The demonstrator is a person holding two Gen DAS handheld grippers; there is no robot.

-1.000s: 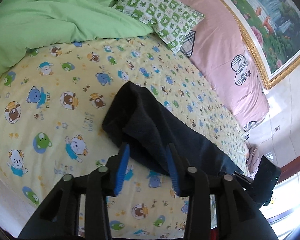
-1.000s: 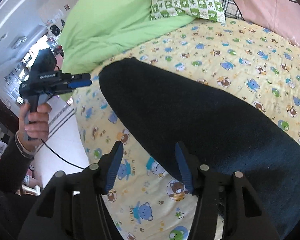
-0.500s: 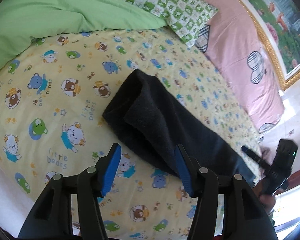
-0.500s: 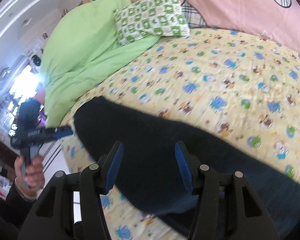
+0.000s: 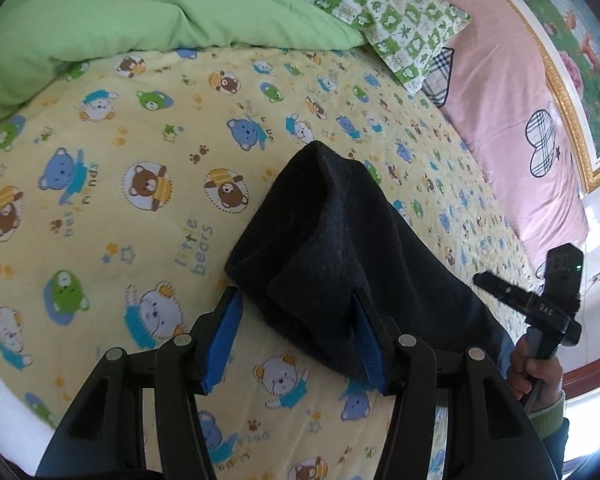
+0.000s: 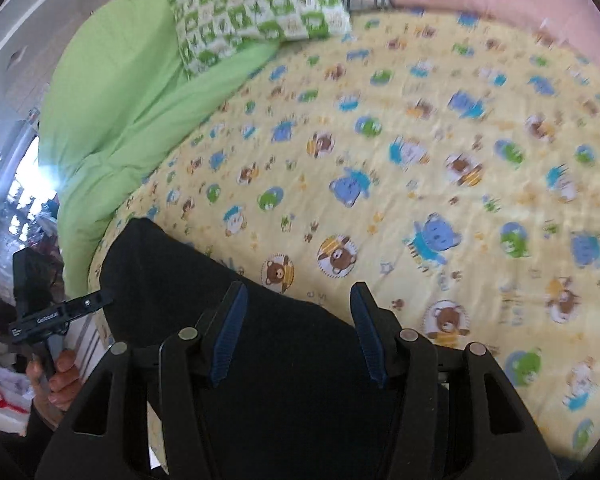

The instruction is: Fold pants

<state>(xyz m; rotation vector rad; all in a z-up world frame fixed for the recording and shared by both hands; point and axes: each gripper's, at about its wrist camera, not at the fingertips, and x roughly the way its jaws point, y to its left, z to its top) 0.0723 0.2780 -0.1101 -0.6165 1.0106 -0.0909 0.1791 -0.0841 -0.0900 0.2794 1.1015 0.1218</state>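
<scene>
Dark navy pants [image 5: 332,248] lie folded lengthwise in a long strip on the yellow bear-print bed sheet [image 5: 132,184]. My left gripper [image 5: 296,340] is open, low over the near corner of the strip's end, with cloth between its blue pads. My right gripper [image 6: 296,328] is open and hovers over the pants [image 6: 284,380] at the other end. Each gripper shows in the other's view: the right one in the left wrist view [image 5: 540,304], the left one in the right wrist view [image 6: 56,312].
A green duvet [image 5: 152,12] is bunched at the head of the bed. A green checked pillow [image 5: 384,12] lies beside a pink sheet [image 5: 512,92] along the wall. The bed's edge is close below the left gripper.
My left gripper has come down and forward onto the pants' end. My right gripper has swung across over the pants; its view is blurred by motion.
</scene>
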